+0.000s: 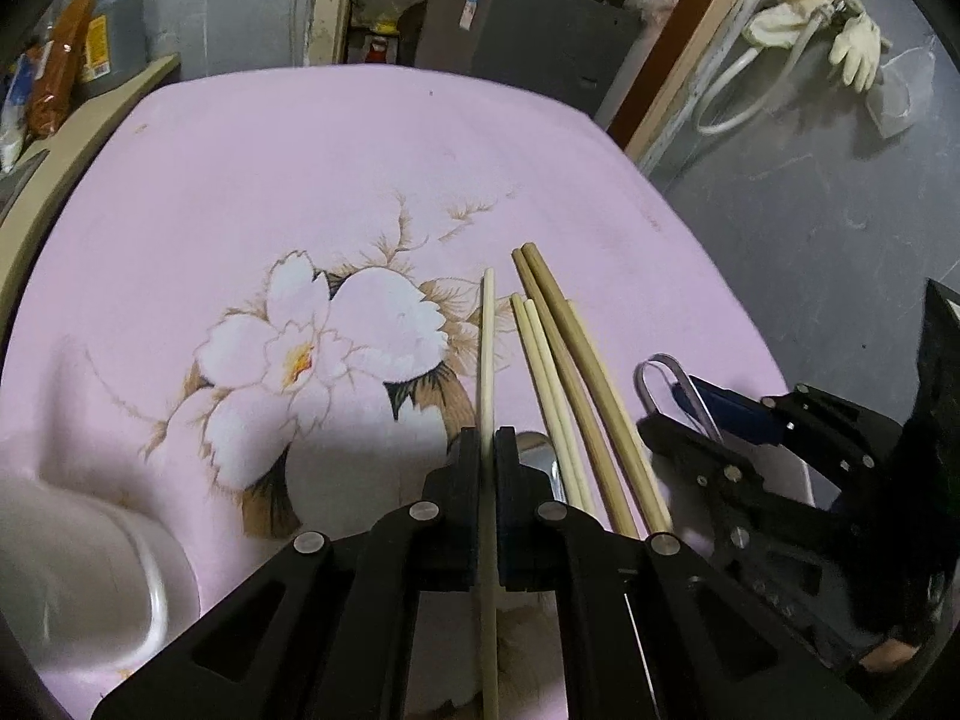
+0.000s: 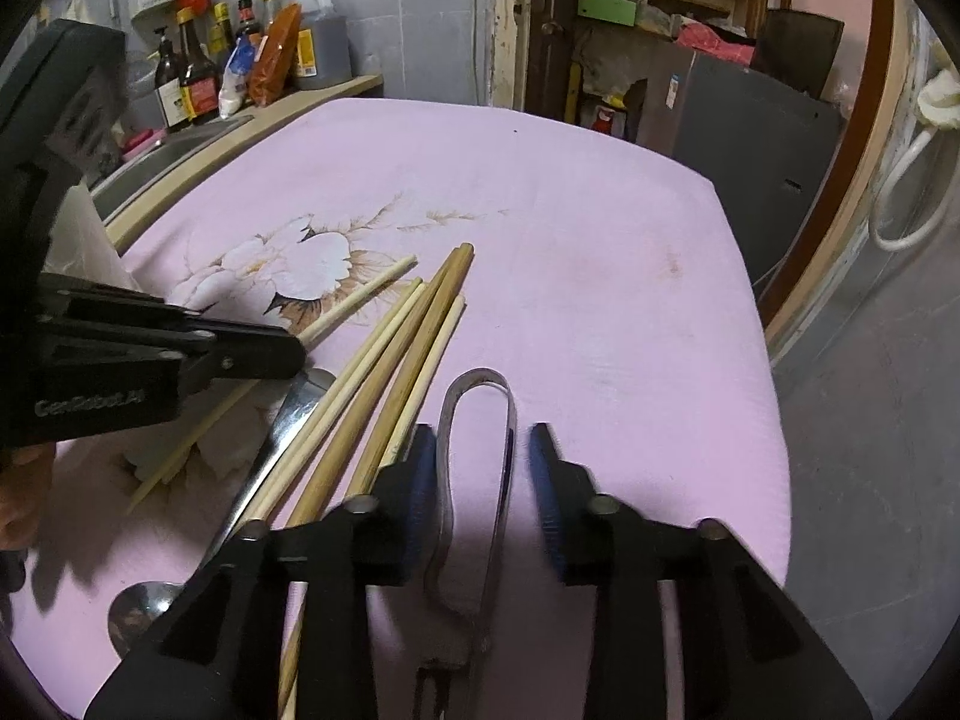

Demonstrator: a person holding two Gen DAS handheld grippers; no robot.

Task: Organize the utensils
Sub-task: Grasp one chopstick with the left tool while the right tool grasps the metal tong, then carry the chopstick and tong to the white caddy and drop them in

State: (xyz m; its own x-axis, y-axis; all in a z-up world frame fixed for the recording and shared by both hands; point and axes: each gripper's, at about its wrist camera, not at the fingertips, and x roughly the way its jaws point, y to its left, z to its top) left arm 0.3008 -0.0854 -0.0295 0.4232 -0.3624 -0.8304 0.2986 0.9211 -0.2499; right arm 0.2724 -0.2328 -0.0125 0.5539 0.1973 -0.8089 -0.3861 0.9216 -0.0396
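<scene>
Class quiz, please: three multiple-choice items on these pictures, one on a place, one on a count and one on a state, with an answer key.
1. Where does the looped metal utensil lie?
A. between the open fingers of the right tongs
B. inside a cup
C. on a shelf

2. How many dark brown chopsticks are there?
A. one
B. two
C. four

3. The left tongs are:
A. open and empty
B. shut on a knife
C. shut on a pale chopstick

Key: 1 A, a finger stands on either side of it. 2 B, a pair lies side by side. 3 C, the stick runs between the closed fingers.
</scene>
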